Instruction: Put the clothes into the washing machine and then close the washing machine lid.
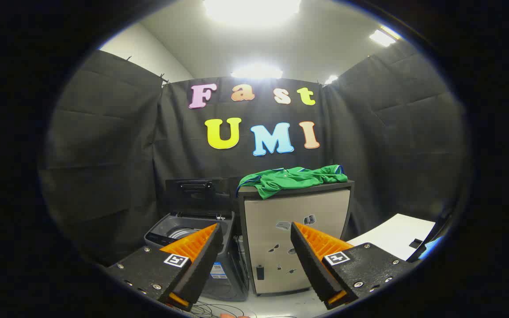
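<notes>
A green garment (pixel 293 178) with a striped collar lies crumpled on top of a beige cabinet (pixel 296 221), well beyond the fingers. Left of the cabinet stands a grey top-loading washing machine (pixel 179 234); its dark lid (pixel 196 194) is raised upright and the drum opening shows behind the left finger. My gripper (pixel 255 230) is open, far back from both, with nothing between its fingers. The left fingertip overlaps the washer's rim and the right fingertip overlaps the cabinet front.
Black cloth walls close the booth on three sides. A white tabletop (pixel 398 236) juts in to the right of the cabinet. Loose cables (pixel 219 309) lie on the light floor below the fingers. The cabinet front carries several small stickers.
</notes>
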Demonstrator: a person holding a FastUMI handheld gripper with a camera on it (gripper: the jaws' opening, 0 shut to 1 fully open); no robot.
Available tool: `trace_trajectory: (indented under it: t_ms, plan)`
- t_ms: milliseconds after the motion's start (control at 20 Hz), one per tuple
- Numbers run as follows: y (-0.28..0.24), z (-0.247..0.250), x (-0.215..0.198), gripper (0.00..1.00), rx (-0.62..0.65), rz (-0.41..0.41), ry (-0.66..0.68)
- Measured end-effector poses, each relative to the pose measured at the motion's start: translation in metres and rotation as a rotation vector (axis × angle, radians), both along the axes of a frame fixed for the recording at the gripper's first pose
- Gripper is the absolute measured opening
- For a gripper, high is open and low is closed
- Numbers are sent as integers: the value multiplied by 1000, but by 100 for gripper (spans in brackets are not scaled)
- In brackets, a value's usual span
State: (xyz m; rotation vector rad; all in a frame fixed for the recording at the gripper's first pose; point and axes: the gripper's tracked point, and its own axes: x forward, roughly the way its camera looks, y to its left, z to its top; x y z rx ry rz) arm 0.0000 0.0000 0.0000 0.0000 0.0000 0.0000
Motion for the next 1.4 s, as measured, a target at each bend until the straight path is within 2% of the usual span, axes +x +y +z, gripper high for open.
trace_trajectory:
  t_ms: [1400]
  plan:
    - [0,-3,-12,96,13,-21,-2]
